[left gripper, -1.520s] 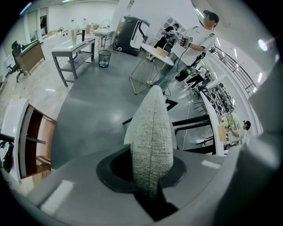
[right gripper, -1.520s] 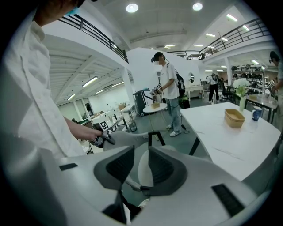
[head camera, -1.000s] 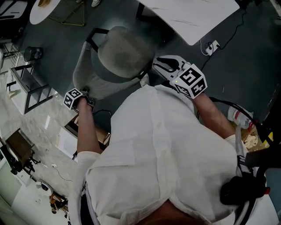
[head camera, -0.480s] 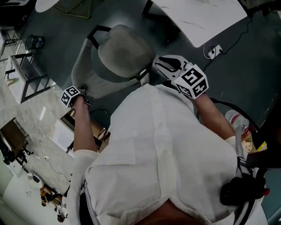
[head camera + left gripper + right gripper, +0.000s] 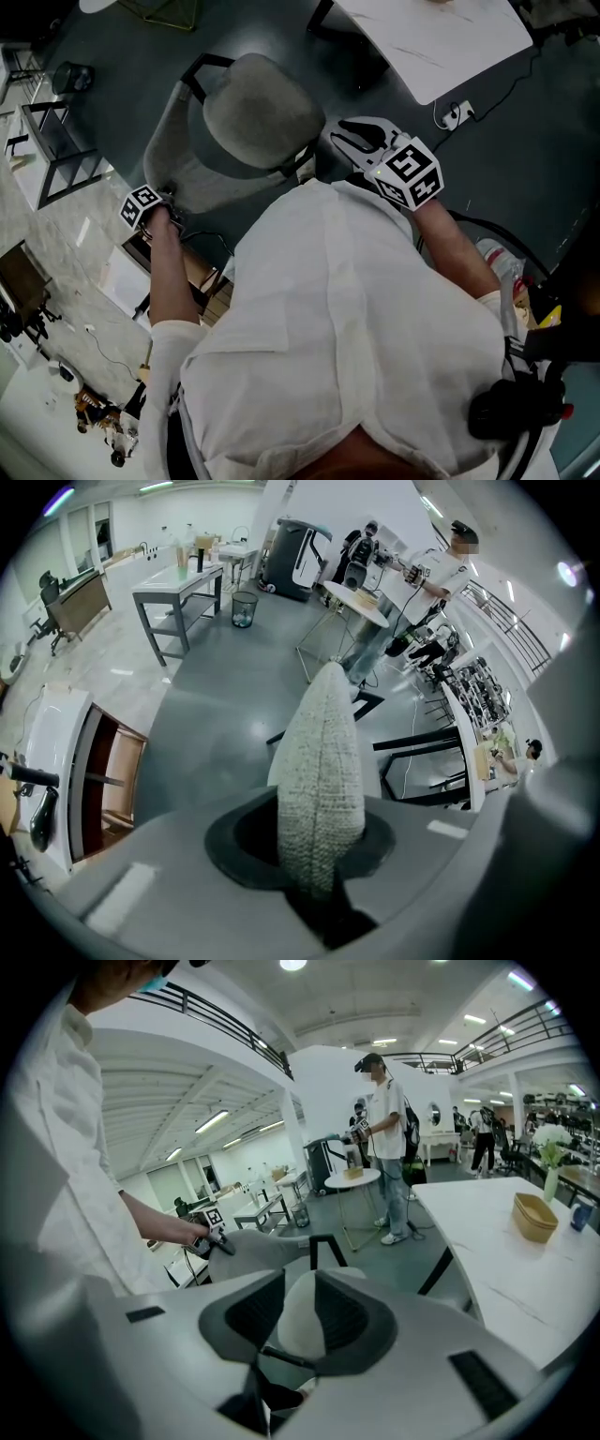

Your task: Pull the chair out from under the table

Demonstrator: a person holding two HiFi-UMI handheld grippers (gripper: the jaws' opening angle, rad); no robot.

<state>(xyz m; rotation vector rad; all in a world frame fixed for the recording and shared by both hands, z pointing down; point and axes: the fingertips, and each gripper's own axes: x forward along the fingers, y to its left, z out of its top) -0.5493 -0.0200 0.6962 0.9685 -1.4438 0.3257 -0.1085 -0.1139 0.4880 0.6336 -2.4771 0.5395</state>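
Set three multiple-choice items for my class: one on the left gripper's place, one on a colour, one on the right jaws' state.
1. The left gripper is clamped on: A the backrest; B a table leg; C a bin.
2. The chair is upholstered in: A red; B grey; C yellow.
3. On the right gripper, the jaws are: A shut together; B apart; C shut on a bowl.
Answers: 1 A, the fabric edge sits pinched between its jaws; 2 B, seen from above; 3 B, a clear gap shows.
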